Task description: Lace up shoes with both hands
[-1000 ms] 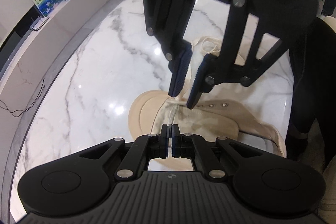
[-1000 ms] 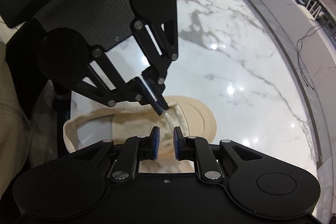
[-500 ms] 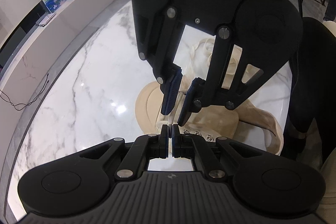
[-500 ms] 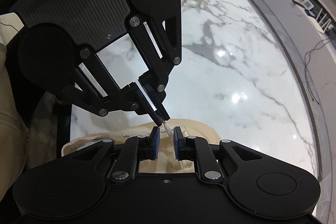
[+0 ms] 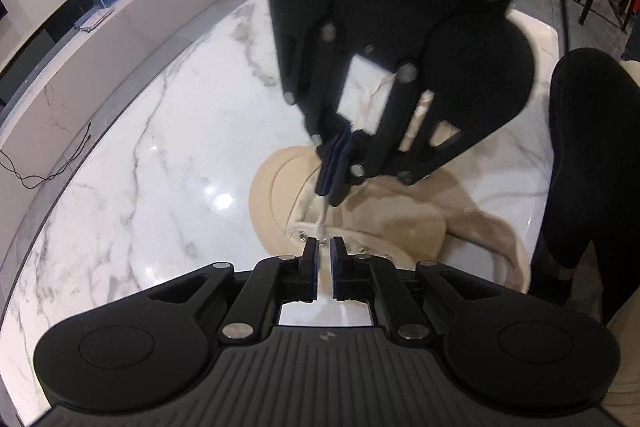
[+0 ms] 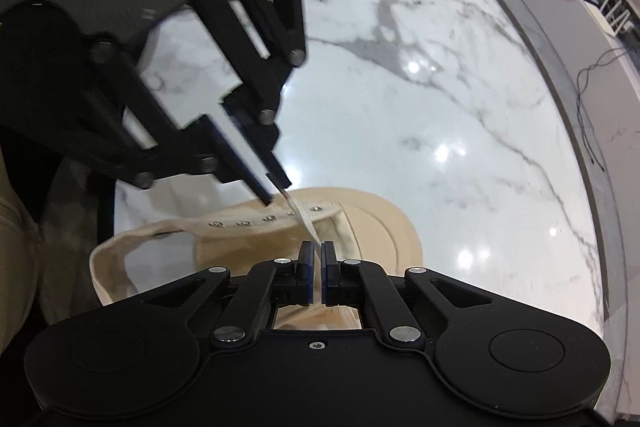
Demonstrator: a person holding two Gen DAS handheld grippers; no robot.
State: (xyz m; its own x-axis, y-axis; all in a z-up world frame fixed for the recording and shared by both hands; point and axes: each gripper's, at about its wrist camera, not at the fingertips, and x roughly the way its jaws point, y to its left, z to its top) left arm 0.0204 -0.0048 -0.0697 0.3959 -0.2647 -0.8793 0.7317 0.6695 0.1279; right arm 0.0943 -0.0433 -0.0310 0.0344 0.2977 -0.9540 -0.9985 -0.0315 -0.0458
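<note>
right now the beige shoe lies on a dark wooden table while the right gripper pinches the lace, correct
Only the table is wrong: it is white marble with grey veins, as the right wrist view shows. The beige shoe does lie on it, and the right gripper pinches the lace.

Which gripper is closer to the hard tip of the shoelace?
Left. The lace tip lies between the slightly parted fingers of the left gripper; the right gripper is clamped on the lace farther along.

beige shoe (image 6: 360, 227) | white lace (image 6: 305, 223) | grey-veined white marble table (image 6: 460, 131)
</note>
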